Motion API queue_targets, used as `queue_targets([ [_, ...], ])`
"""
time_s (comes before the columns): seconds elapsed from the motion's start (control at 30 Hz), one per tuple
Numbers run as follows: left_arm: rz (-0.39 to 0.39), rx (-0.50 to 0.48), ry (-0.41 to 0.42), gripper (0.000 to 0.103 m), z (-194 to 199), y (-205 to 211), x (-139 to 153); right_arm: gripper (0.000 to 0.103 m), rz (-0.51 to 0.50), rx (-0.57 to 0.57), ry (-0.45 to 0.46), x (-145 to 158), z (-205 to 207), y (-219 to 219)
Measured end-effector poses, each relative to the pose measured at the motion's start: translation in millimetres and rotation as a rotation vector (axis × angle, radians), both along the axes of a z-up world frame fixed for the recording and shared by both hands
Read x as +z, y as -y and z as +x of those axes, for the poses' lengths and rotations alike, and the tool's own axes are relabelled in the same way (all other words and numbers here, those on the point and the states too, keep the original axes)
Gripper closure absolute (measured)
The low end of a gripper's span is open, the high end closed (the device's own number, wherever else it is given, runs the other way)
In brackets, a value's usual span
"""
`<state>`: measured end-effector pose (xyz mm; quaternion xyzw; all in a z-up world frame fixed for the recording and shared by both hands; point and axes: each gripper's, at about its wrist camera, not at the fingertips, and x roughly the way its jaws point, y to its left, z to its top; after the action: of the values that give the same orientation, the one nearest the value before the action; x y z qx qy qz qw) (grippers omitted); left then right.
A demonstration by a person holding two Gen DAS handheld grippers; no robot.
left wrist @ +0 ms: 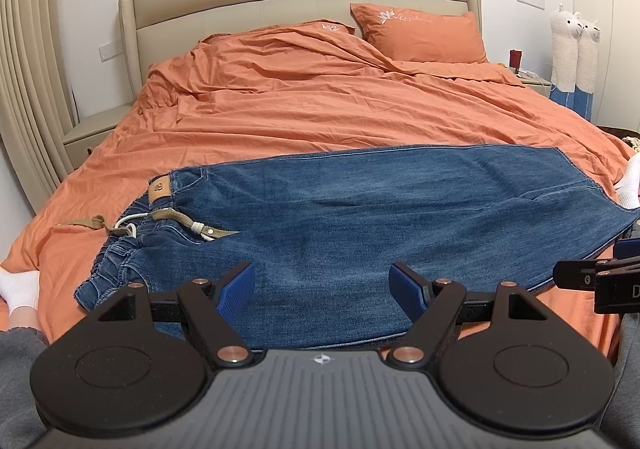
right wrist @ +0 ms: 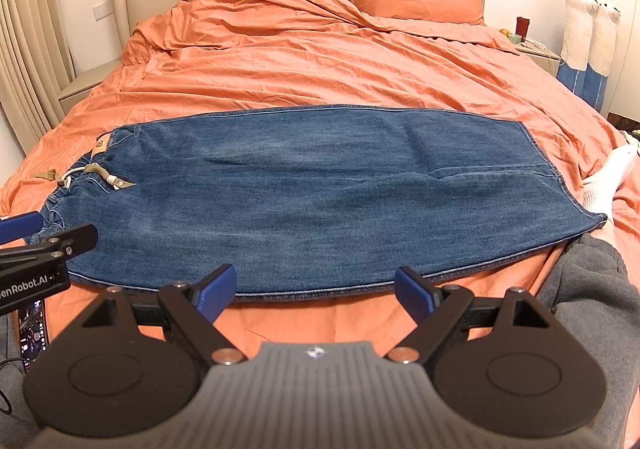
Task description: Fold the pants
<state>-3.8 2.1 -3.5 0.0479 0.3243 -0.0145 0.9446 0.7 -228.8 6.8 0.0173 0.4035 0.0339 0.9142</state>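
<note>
Blue jeans [left wrist: 360,209] lie flat across the near part of the orange bed, one leg folded over the other, waistband with tan drawstring [left wrist: 168,221] at the left and hems at the right; they also show in the right wrist view [right wrist: 320,189]. My left gripper [left wrist: 322,285] is open and empty, hovering over the jeans' near edge toward the waist. My right gripper [right wrist: 316,287] is open and empty, just short of the jeans' near edge toward the middle. Each gripper shows at the edge of the other's view.
The orange duvet [left wrist: 320,105] covers the bed, with an orange pillow [left wrist: 420,33] at the beige headboard. The person's white-socked feet [right wrist: 608,177] and grey trousers [right wrist: 592,289] rest on the bed at both sides. A phone [right wrist: 34,325] lies at the near left.
</note>
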Motion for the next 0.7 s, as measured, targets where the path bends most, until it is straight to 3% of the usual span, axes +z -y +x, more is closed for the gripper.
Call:
queue_targets([
  [0.53, 0.000, -0.003, 0.001, 0.014, 0.5, -0.9, 0.5, 0.020, -0.004, -0.001, 0.007, 0.6, -2.0, -1.0],
  [0.7, 0.047, -0.023, 0.006, 0.016, -0.4, -3.9, 2.6, 0.020, -0.012, -0.009, 0.009, 0.1, -2.1, 1.4],
])
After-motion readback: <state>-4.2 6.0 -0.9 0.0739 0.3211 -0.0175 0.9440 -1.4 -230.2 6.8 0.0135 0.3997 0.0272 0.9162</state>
